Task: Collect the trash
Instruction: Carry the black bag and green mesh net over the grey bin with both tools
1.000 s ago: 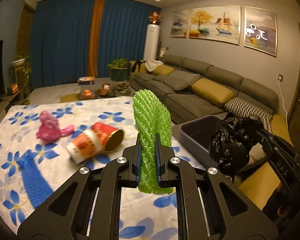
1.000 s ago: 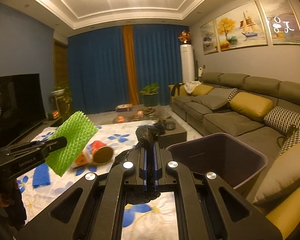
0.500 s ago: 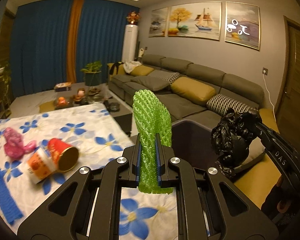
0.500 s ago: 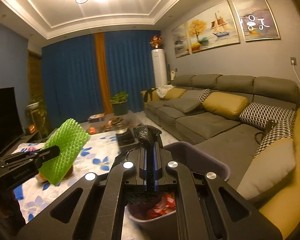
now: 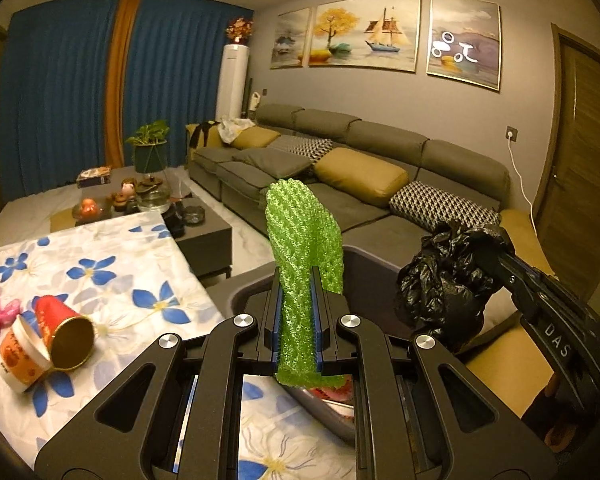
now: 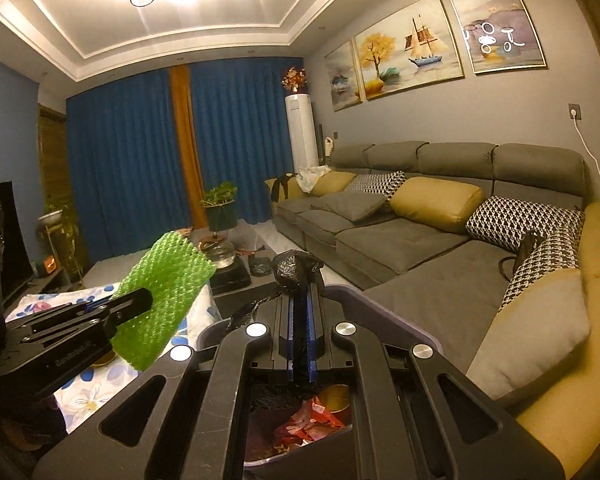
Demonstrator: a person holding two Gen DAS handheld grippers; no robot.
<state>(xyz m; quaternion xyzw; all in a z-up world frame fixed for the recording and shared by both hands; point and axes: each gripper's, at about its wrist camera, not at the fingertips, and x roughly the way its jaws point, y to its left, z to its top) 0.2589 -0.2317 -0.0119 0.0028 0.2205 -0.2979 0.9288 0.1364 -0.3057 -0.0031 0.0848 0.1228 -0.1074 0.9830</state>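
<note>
Bin (image 6: 384, 306) already holds red wrappers (image 6: 312, 420). Your left gripper (image 5: 296, 320) is clamped on the green net (image 5: 304, 248), your right gripper (image 6: 300, 340) on the black bag (image 5: 444, 280); both point slightly down over the bin. Two cups (image 5: 48, 340) lie on the table (image 5: 120, 256).

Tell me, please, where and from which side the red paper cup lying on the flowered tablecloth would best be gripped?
The red paper cup lies on its side, open mouth toward the camera, nested against a white and orange cup. Probably best to come from above and pinch the rim at the open mouth, one finger inside and one outside: that end is free, while the far end sits against the other cup.
</note>
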